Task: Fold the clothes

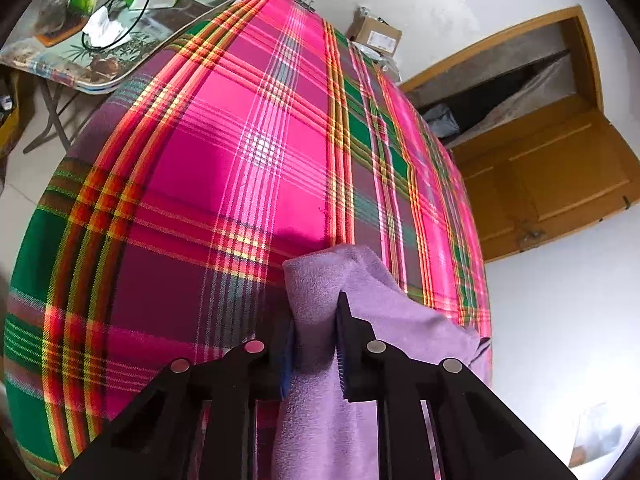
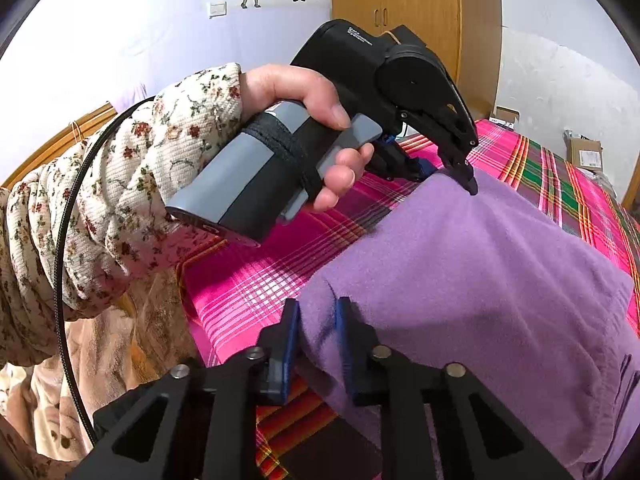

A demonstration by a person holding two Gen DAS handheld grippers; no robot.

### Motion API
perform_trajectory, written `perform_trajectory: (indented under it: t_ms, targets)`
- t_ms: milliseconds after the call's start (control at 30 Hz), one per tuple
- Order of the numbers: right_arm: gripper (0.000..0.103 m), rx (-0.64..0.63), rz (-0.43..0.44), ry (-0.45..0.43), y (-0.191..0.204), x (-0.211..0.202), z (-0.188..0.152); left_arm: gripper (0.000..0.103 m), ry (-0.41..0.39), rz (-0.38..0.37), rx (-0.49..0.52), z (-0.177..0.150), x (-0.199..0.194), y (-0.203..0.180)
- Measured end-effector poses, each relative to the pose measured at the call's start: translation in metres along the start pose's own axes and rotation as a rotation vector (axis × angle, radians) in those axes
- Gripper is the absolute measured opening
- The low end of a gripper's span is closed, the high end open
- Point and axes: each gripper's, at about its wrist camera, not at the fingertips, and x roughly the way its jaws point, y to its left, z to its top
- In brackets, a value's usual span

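I see a plaid bedsheet (image 1: 248, 152) filling the room, a wooden door (image 1: 560, 176) beside it, a cluttered folding table (image 1: 120, 40) beyond. On the sheet lies the purple garment (image 2: 480, 272); my left gripper (image 1: 316, 344) and right gripper (image 2: 318, 344) each pinch its edge.

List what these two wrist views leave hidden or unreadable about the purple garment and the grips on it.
- Purple garment: its type and full outline; the right wrist view cuts it off at the right and bottom edges.
- Left gripper: how much cloth sits between its pads; in the left wrist view bunched fabric covers the contact.
- Right gripper: the hem beneath it; its own black frame blocks it.
- Cardboard box label: too small to read.
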Motion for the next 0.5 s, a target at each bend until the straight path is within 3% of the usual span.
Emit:
perform_trajectory:
  t_ms: [200,500]
  targets:
    - [0.014,0.017,0.01,-0.044,-0.005,-0.022,-0.005,0.016,-0.022,0.016,0.0,0.005,-0.008,-0.009]
    - [0.014,0.053,0.01,-0.193,-0.021,-0.074,0.001,0.016,-0.083,0.028,0.065,0.003,-0.031,-0.066]
